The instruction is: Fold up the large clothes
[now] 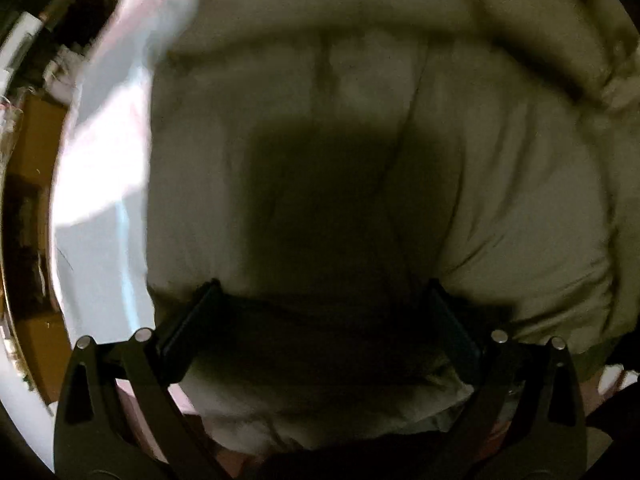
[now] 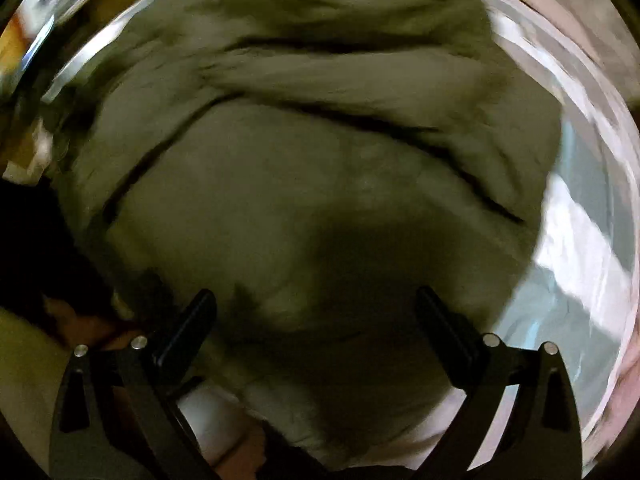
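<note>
- Olive-green garment [image 1: 360, 128] is lying bunched w/ thick folds on a pale, glossy surface [image 1: 100, 200]; it is filling most of both views.
- Left claw [image 1: 320, 304] is pointing down at the garment, fingers [image 1: 188, 324] standing wide apart. Fabric is sitting between them, but the pads are not pressing on it; nothing is being pinched.
- Claw shadow is falling dark over the cloth centre in left wrist view.
- Right claw [image 2: 316, 312] is also pointing down over the same garment [image 2: 320, 140], jaws spread about as wide as they go, fingers [image 2: 444, 328] clear of the cloth. No grip.
- Right view is blurred; a long fold is running across the upper garment.
- Pale surface [image 2: 580, 240] is showing at right edge of right view and left edge of left view, w/ bright glare patches.
- Brown floor-like area [image 1: 36, 140] beyond the surface edge; too blurred to tell more.
</note>
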